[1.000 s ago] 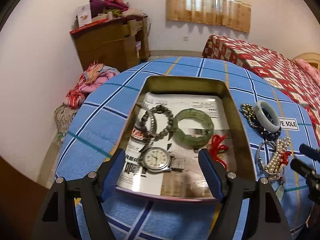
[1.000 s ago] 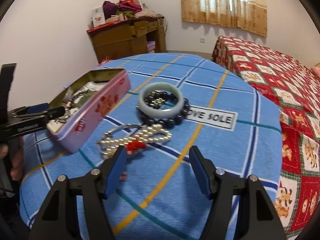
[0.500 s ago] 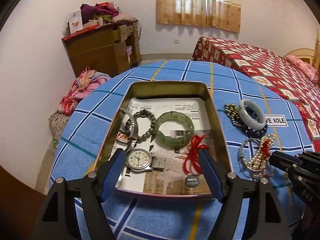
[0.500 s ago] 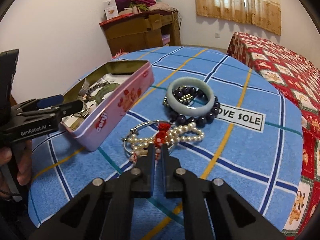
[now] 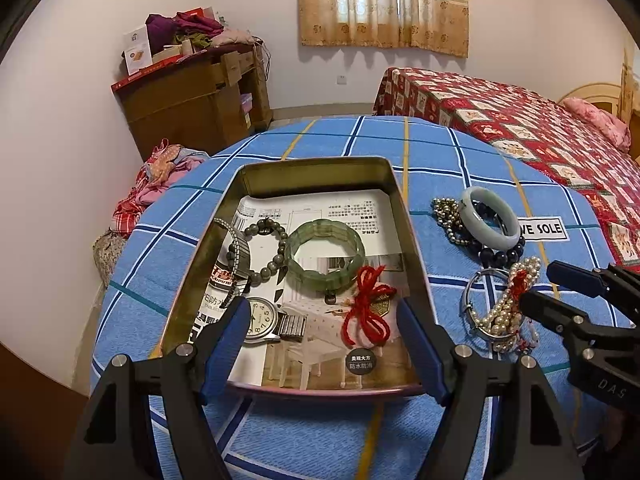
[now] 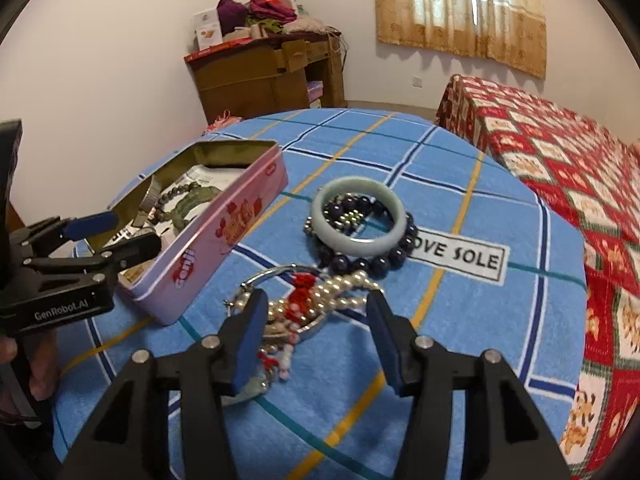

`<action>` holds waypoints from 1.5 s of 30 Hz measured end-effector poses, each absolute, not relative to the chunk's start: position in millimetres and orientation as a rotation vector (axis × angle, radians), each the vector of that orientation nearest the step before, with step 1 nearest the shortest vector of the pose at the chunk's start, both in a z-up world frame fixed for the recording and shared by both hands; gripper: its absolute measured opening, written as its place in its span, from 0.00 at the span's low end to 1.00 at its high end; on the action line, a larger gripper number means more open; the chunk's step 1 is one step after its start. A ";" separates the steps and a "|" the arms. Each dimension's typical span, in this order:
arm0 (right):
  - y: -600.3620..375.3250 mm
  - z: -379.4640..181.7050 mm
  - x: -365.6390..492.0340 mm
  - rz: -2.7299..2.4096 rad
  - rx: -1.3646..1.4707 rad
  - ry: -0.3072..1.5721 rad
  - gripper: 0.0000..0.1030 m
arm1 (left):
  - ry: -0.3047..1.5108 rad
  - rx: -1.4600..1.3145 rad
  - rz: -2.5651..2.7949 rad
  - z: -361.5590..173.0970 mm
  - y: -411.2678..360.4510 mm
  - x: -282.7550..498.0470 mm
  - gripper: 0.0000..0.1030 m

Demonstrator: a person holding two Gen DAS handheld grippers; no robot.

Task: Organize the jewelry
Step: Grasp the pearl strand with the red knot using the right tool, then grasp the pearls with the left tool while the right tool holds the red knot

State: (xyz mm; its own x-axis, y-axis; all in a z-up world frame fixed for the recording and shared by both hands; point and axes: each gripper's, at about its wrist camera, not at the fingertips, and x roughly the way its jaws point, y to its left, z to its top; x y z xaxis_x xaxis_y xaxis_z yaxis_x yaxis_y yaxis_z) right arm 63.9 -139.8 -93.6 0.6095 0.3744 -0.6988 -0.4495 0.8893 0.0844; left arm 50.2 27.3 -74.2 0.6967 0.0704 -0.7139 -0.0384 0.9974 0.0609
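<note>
Two grippers are standing apart: the right gripper [image 6: 314,320] is straddling the pearl strand [image 6: 320,298] on the blue cloth [image 6: 460,320], while the left gripper [image 5: 324,328] is hovering level over the tin [image 5: 416,280].

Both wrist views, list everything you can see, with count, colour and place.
tin: 1, pink, on blanket, open
wristwatch: 1, silver, in tin
bead bracelet: 1, grey-green, in tin
green bangle: 1, in tin
red cord charm: 1, in tin
pale bangle: 1, on blanket
dark bead bracelet: 1, under pale bangle
pearl strand: 1, white, between right fingers
blanket: 1, blue plaid
left gripper: open, over tin
right gripper: open
</note>
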 end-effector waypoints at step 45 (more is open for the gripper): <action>-206.0 -80.0 57.2 0.348 -0.026 0.694 0.09 | 0.799 0.155 -0.340 -80.6 -93.9 84.7 0.06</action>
State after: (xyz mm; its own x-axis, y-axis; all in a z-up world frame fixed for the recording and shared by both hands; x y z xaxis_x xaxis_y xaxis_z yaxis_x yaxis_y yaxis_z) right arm 57.2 -206.0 -80.0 0.7135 0.3051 -0.6307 -0.3225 0.9422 0.0909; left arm 84.7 -93.9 -80.6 0.6470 -0.2399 -0.7238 0.3558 0.9345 0.0084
